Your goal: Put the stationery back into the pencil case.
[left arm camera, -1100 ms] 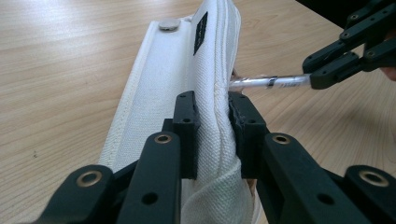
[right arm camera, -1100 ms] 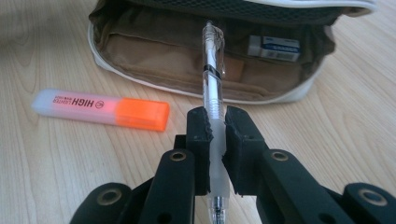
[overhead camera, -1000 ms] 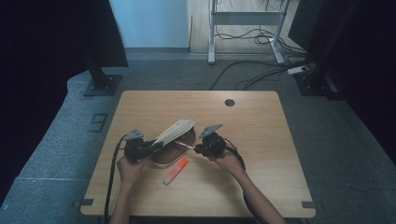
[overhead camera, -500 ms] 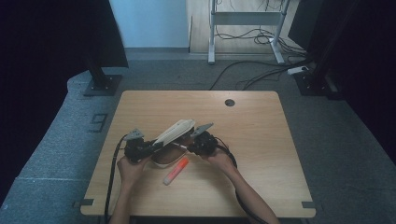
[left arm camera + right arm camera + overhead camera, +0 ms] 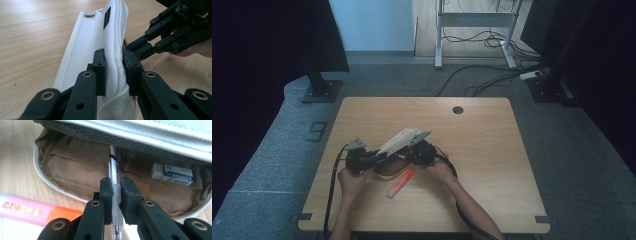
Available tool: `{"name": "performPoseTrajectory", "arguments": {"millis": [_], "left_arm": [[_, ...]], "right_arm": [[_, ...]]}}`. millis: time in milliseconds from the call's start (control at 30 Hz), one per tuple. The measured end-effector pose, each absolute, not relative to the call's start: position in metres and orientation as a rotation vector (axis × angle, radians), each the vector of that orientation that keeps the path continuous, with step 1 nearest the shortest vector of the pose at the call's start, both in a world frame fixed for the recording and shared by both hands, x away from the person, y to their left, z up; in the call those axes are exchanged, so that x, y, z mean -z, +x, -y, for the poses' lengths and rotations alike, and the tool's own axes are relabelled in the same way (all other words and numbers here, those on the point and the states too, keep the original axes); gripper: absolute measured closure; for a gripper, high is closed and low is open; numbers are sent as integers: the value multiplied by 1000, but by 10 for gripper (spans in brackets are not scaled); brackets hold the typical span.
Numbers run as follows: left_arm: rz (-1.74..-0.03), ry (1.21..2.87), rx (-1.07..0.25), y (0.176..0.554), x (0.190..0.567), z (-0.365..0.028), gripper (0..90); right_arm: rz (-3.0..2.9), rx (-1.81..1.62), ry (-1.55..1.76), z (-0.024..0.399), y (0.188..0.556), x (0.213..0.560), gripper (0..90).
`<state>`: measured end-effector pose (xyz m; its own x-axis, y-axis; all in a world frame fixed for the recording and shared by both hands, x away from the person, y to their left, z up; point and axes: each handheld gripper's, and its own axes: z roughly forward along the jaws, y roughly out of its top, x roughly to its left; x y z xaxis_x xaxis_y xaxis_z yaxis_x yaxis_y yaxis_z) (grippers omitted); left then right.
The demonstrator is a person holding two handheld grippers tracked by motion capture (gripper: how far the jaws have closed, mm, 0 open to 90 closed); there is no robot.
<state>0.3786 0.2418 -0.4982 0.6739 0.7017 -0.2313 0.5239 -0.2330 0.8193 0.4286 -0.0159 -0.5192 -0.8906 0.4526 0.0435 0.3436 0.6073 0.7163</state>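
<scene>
A white fabric pencil case [image 5: 399,141] lies on the wooden table [image 5: 482,150], its lid [image 5: 100,37] raised. My left gripper [image 5: 113,66] is shut on the lid's edge and holds it up. My right gripper [image 5: 115,195] is shut on a clear pen [image 5: 114,173] whose tip points into the case's tan interior [image 5: 75,170]. A white eraser [image 5: 172,174] lies inside the case at the right. In the high view the right gripper [image 5: 419,150] sits at the case's open side, the left gripper [image 5: 362,159] at its left end.
An orange and pink highlighter [image 5: 400,183] lies on the table just in front of the case; the highlighter [image 5: 30,211] also appears at the lower left of the right gripper view. A round cable hole [image 5: 457,110] is at the table's back. Monitor stands and cables stand beyond the table.
My right gripper has moved left toward the case's opening with the pen. The left gripper and the raised lid have stayed put.
</scene>
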Motion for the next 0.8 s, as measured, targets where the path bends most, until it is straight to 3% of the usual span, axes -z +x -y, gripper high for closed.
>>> {"name": "performPoseTrajectory", "arguments": {"millis": [500, 667, 800], "left_arm": [[-966, 1904, -220, 380, 500, -243, 747], [-967, 1901, -215, 380, 500, -244, 746], [-966, 1901, -215, 380, 500, -244, 745]], "right_arm": [[-2683, -1123, 657, 10, 434, 529, 779], [-2672, -1126, 664, 13, 434, 526, 682], [-2656, -1131, 686, 18, 432, 523, 653]]}}
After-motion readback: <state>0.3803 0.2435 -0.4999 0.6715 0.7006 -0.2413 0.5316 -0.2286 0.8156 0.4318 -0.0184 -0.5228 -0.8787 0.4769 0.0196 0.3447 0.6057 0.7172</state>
